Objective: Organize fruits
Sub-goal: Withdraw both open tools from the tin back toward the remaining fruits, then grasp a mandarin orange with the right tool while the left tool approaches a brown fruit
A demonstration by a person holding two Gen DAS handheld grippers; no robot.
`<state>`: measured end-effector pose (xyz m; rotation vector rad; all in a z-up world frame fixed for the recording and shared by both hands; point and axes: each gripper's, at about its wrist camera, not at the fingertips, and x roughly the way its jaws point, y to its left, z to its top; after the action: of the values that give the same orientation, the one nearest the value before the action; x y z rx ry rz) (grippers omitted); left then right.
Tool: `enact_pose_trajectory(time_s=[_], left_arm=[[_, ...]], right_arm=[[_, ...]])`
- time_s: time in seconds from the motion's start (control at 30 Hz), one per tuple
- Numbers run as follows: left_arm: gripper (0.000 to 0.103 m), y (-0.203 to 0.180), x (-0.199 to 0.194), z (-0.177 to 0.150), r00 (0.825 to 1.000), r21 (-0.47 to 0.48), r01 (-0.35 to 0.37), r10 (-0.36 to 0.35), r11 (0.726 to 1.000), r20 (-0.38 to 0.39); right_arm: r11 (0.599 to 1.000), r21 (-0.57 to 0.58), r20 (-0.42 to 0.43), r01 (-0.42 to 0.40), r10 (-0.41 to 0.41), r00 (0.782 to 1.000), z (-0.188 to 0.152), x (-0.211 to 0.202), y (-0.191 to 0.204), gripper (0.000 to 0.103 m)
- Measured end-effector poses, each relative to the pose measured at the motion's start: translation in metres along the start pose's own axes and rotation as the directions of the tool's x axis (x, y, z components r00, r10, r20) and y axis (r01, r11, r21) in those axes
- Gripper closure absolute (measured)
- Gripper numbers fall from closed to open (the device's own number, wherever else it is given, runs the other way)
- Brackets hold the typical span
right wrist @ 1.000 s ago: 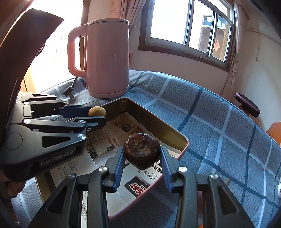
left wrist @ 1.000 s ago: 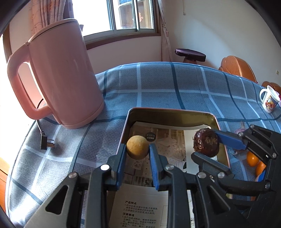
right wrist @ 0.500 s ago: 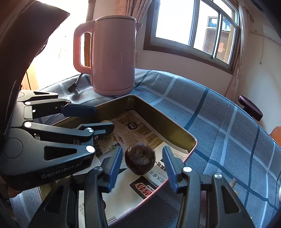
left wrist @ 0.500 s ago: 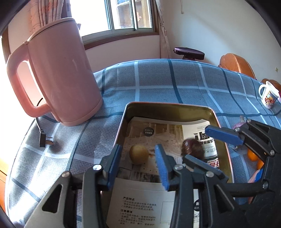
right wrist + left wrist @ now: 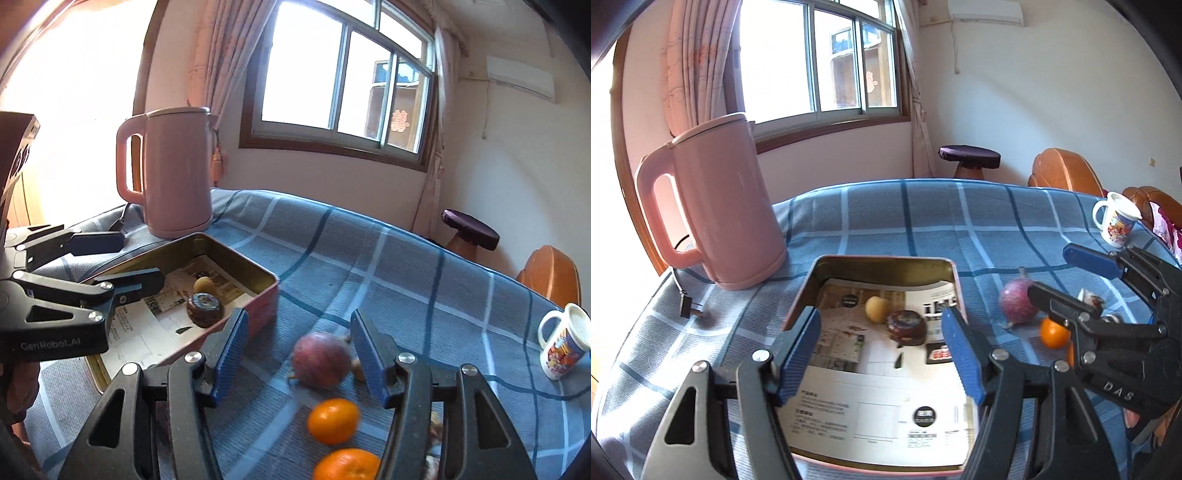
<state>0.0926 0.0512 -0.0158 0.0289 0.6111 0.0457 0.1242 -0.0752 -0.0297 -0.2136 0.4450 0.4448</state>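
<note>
Now holding the left gripper wide apart over the near end of the metal tin, pinching nothing. Inside, on the printed paper, seeing a small yellow fruit sitting right beside a dark round fruit. Off to the right, holding the right gripper spread wide too, hanging over the blue checked desk with a reddish purple fruit lying between its blue fingers, not squeezed. Nearer, noticing two oranges resting on the cloth. Behind the tin, spotting a pink kettle standing up, and far right a white mug
</note>
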Motion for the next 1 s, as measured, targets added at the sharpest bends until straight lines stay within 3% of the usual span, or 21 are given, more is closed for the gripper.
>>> enact_pose_trajectory(time_s=[0.23,0.47,0.63,1.0], left_arm=[[0.029,-0.064,-0.002,-0.015,0.994,0.082,0.106,-0.106,0.991,0.001],[0.029,-0.099,0.002,-0.022,0.989,0.115,0.15,-0.148,0.982,-0.027],[0.029,-0.116,0.005,-0.024,0.984,0.141,0.178,-0.174,0.974,-0.04],[0.029,-0.139,0.008,-0.029,0.968,0.165,0.247,-0.236,0.955,-0.086]], right_arm=[[0.98,0.163,0.047,0.115,-0.124,0.991,-0.033,-0.043,-0.058,0.043],[0.955,0.218,0.028,0.203,-0.214,0.976,-0.058,-0.071,-0.083,0.043],[0.932,0.21,-0.066,0.294,-0.286,0.956,-0.07,-0.077,-0.094,0.043],[0.922,0.25,-0.18,0.295,-0.255,0.95,-0.086,-0.079,-0.109,0.047]])
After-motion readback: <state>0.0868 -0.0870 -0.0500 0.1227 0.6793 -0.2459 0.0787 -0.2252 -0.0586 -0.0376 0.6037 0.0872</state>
